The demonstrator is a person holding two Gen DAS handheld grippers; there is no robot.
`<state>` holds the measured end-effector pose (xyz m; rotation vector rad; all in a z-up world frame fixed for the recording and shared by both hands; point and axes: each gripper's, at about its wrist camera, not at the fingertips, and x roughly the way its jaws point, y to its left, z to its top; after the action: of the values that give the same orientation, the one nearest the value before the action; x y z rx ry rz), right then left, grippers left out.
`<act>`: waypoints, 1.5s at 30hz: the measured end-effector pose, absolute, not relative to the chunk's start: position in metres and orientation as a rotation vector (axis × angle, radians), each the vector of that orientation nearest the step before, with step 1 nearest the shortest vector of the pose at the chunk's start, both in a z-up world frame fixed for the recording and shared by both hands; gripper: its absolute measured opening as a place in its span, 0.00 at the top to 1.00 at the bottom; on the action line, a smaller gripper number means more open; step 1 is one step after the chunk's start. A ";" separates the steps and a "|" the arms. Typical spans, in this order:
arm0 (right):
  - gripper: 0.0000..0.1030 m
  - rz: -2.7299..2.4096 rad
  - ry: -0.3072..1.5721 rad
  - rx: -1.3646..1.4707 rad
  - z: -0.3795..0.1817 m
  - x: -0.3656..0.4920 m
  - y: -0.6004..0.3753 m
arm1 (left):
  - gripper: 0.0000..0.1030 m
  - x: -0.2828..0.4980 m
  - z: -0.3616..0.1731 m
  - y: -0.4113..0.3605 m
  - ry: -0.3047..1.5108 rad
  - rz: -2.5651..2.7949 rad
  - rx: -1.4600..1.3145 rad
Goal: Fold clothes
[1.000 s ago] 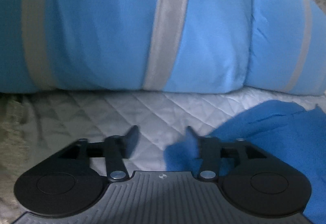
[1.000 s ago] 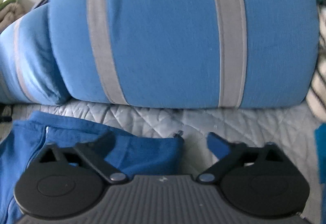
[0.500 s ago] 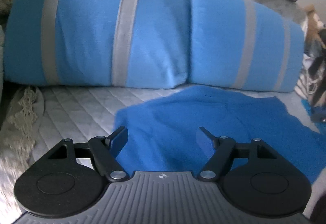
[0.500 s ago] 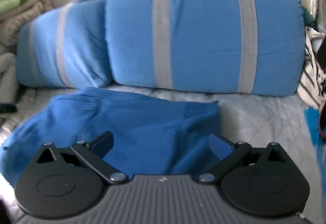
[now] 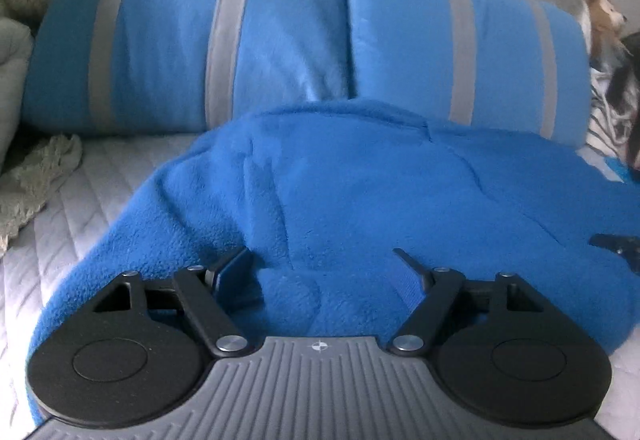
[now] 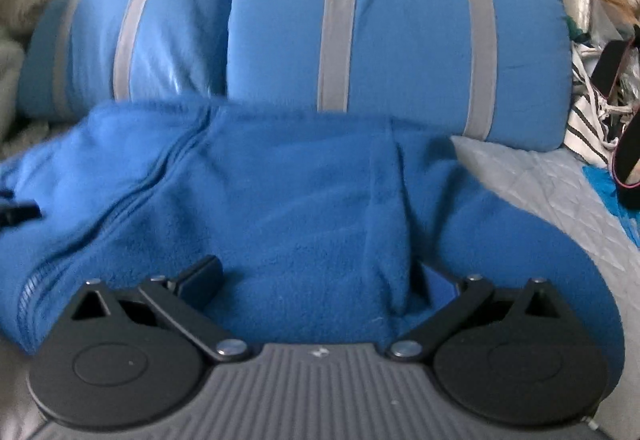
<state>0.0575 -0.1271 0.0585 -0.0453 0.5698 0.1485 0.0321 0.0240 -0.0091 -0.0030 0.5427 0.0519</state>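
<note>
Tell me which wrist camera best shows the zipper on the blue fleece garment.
The right wrist view: the zipper runs diagonally down the blue fleece garment, its teeth visible at lower left. The left wrist view shows only fleece folds of the garment; no zipper can be made out there.

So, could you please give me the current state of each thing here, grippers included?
Blue fleece garment: rumpled on the quilted bed cover, zipper closed, not neatly folded.
Left gripper: open, jaws just opening, fleece between them.
Right gripper: open, over fleece.
Striped pillows: propped behind.
</note>
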 end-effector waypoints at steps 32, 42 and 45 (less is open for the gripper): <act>0.01 0.212 0.501 -0.059 0.060 0.008 -0.092 | 0.25 -0.021 -0.026 -0.051 0.419 -0.023 0.114; 0.00 0.216 0.407 -0.106 0.091 0.002 -0.102 | 0.26 -0.035 0.014 -0.046 0.316 -0.022 0.277; 0.00 0.186 0.402 -0.102 0.099 0.012 -0.113 | 0.26 -0.019 0.023 -0.019 0.355 0.014 0.196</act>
<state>0.0124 -0.1134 0.0995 -0.1016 0.4023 0.1858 -0.0192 -0.0191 0.0231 0.1956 0.3547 0.0140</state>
